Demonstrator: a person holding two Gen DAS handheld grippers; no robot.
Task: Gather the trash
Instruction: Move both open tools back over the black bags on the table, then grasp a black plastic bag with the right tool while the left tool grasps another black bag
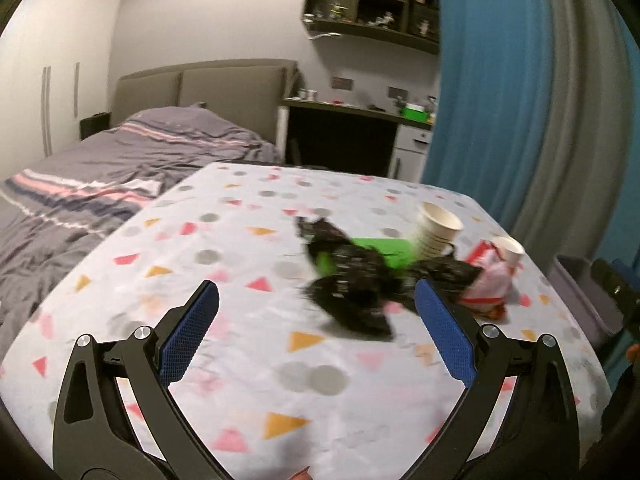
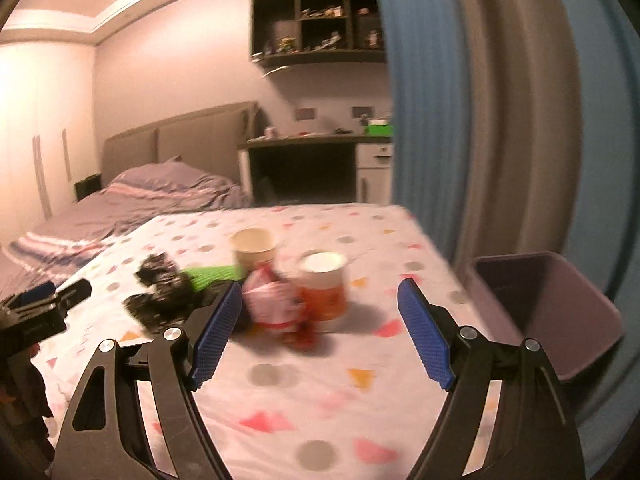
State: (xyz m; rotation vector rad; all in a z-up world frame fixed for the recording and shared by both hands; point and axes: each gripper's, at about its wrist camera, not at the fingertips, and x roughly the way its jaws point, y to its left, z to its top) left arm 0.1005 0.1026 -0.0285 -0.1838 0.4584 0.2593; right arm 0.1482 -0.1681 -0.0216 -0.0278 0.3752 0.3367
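Trash lies on a table with a spotted white cloth [image 1: 248,264]. In the left wrist view a crumpled black wrapper [image 1: 352,288] with a green piece [image 1: 384,250] behind it sits just ahead of my left gripper [image 1: 316,294], which is open and holds nothing. A white paper cup [image 1: 436,234], a red and white wrapper [image 1: 490,280] and a small cup [image 1: 510,250] stand to its right. In the right wrist view my right gripper [image 2: 320,292] is open and empty, with the red and white wrapper [image 2: 272,300] and an orange cup [image 2: 324,288] ahead between its fingers. The black wrapper [image 2: 164,292] lies to the left.
A purple bin [image 2: 560,312] stands off the table's right edge, next to a blue and grey curtain [image 2: 480,120]. A bed [image 1: 100,176] runs along the table's left side. A desk [image 1: 360,128] and shelves are at the back. The left gripper's body [image 2: 40,312] shows at the right view's left edge.
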